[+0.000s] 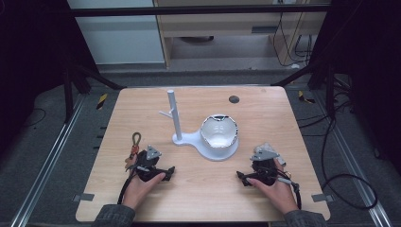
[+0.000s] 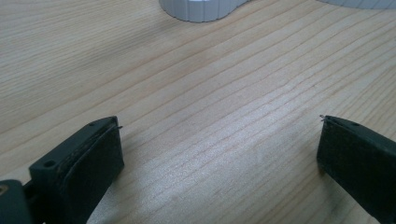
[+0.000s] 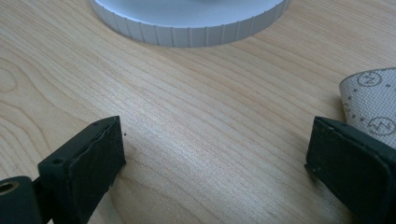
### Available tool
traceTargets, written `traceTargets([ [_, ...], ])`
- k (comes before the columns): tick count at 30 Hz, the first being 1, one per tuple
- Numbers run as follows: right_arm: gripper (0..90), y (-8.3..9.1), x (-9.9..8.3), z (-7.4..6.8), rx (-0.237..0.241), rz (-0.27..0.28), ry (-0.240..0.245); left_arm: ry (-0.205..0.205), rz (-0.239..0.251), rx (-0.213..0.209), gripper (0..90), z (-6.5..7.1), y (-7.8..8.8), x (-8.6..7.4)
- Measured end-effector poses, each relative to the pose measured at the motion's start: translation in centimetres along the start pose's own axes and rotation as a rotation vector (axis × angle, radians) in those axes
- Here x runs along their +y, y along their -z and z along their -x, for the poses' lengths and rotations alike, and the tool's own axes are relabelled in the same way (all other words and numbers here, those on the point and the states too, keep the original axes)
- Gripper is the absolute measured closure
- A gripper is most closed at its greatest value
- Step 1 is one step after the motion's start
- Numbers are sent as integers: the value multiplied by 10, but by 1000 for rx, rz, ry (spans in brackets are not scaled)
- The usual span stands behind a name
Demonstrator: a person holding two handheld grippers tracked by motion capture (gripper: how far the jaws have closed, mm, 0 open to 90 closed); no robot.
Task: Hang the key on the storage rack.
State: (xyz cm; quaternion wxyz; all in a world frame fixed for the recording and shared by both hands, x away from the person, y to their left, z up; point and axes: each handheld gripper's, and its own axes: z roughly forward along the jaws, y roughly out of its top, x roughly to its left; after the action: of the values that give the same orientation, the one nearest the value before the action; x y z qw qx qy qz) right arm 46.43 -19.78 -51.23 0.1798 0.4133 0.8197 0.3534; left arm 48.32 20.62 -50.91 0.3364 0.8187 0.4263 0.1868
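Note:
A white stand (image 1: 176,118) with an upright post and short side pegs rises from a flat white base (image 1: 196,139) at the table's middle. On the base's round pad sits a white bowl (image 1: 219,131) with a dark rim. My left gripper (image 1: 158,166) rests on the wood near the front left, its jaws open over bare table (image 2: 219,126), and the base's ribbed edge (image 2: 201,9) lies ahead of it. My right gripper (image 1: 255,168) rests at the front right, open and holding nothing (image 3: 217,123), facing the round pad's rim (image 3: 187,28).
A brown cord loop with small tags (image 1: 135,147) lies just left of the left gripper. A pale patterned sheet (image 3: 371,98) lies beside the right gripper's right jaw. A dark round hole (image 1: 233,99) marks the far tabletop (image 1: 265,113). Cables trail on the floor at right.

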Motion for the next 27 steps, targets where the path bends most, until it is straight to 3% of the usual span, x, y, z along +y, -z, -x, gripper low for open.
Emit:
traceTargets([
  [7, 42, 0, 0, 0, -2, 2, -1, 3, 0, -3, 0, 0, 1, 0],
  [11, 41, 0, 0, 0, -2, 2, -2, 19, -40, -4, 55, -3, 8, 5],
  [15, 40, 0, 0, -1, -3, 2, -3, 22, -75, 27, 58, -8, 15, 13],
  [17, 40, 0, -1, -1, -3, 0, -4, 52, -130, 25, 58, -16, 20, 24],
  [19, 40, 1, -1, -1, -4, -1, -1, 54, -154, 47, 60, -18, 22, 29],
  [20, 40, 1, -1, -1, -4, 1, 1, 54, -197, 75, 62, -24, 24, 36],
  [23, 40, 1, -1, -1, -6, 0, 0, 78, -249, 89, 70, -31, 28, 45],
  [27, 40, 1, -1, -1, -5, 0, 0, 65, -299, 130, 68, -39, 34, 57],
])
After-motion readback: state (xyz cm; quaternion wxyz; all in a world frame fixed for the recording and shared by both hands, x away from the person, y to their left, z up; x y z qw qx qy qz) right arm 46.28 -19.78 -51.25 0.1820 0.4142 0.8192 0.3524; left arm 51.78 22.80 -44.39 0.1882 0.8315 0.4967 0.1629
